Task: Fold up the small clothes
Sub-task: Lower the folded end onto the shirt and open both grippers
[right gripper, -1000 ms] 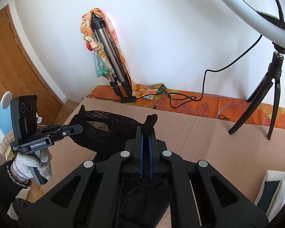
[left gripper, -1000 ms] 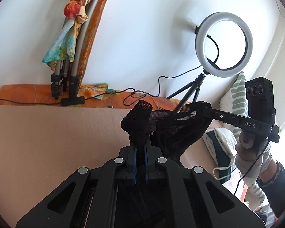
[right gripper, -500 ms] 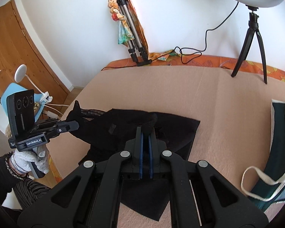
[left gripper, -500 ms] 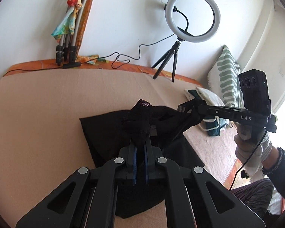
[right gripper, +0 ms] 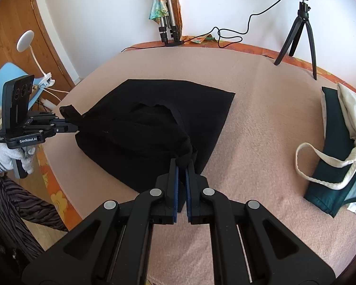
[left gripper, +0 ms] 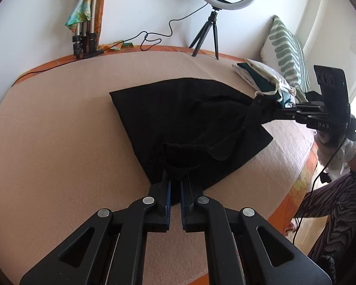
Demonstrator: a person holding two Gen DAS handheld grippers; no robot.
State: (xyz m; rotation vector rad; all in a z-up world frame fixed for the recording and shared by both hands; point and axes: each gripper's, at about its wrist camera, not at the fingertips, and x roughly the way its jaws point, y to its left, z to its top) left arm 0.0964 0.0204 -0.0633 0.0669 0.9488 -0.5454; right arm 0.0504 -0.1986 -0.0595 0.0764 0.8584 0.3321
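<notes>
A small black garment (left gripper: 178, 118) lies mostly spread on the tan blanket (left gripper: 59, 142), its near edge lifted; it also shows in the right wrist view (right gripper: 154, 118). My left gripper (left gripper: 175, 178) is shut on the garment's near black edge. It appears in the right wrist view (right gripper: 68, 124) at the left, pinching a corner. My right gripper (right gripper: 181, 163) is shut on the garment's other near corner. It appears in the left wrist view (left gripper: 261, 109) at the right. The edge stretches between both grippers.
A pile of folded clothes (right gripper: 339, 147) in dark green and cream lies at the right, also in the left wrist view (left gripper: 261, 78). A ring light on a tripod (left gripper: 213, 19), a folded tripod (left gripper: 85, 23) and a striped pillow (left gripper: 287, 52) stand at the back.
Both grippers came down and back toward the near edge with the garment held. It went from hanging in the air to lying spread flat on the blanket.
</notes>
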